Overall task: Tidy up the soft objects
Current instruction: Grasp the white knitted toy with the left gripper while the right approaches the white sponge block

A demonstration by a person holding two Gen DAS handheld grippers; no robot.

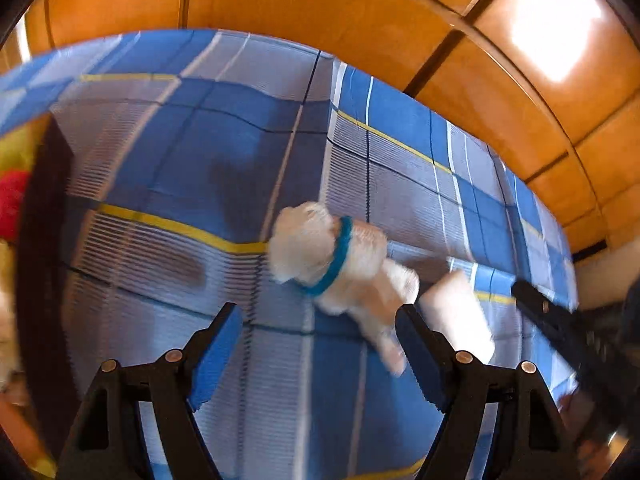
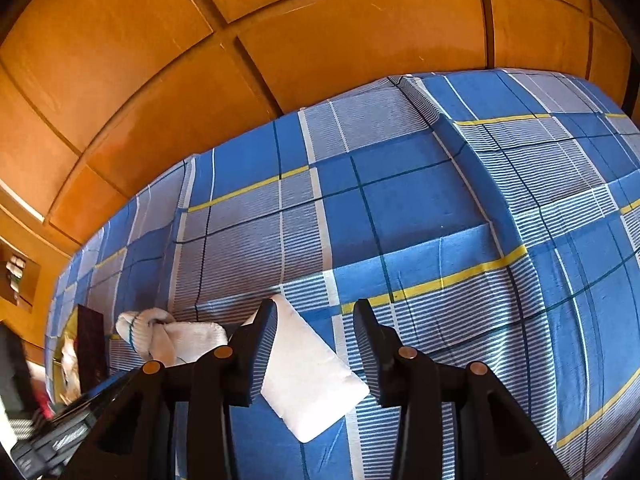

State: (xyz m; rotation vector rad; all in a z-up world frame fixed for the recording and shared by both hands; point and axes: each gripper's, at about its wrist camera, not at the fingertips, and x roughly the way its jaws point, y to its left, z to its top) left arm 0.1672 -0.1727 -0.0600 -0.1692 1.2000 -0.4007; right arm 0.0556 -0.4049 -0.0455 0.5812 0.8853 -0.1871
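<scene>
A white plush dog (image 1: 332,264) with a teal collar lies on the blue plaid bedspread (image 1: 180,152). My left gripper (image 1: 318,316) hovers open just short of the dog, with nothing between its fingers. Right of the dog lies a small white pillow (image 1: 456,312). In the right wrist view the pillow (image 2: 316,376) lies flat on the bedspread (image 2: 400,208) under my right gripper (image 2: 316,312). Its left finger overlaps the pillow's edge, and a gap shows at the right finger, so nothing is gripped. The dog (image 2: 160,336) lies further left.
A dark box (image 1: 44,240) holding red and yellow soft toys stands on the bed at the far left, seen also as the box (image 2: 90,340). Orange wooden panels (image 2: 280,40) rise behind the bed. The bedspread stretches wide to the right.
</scene>
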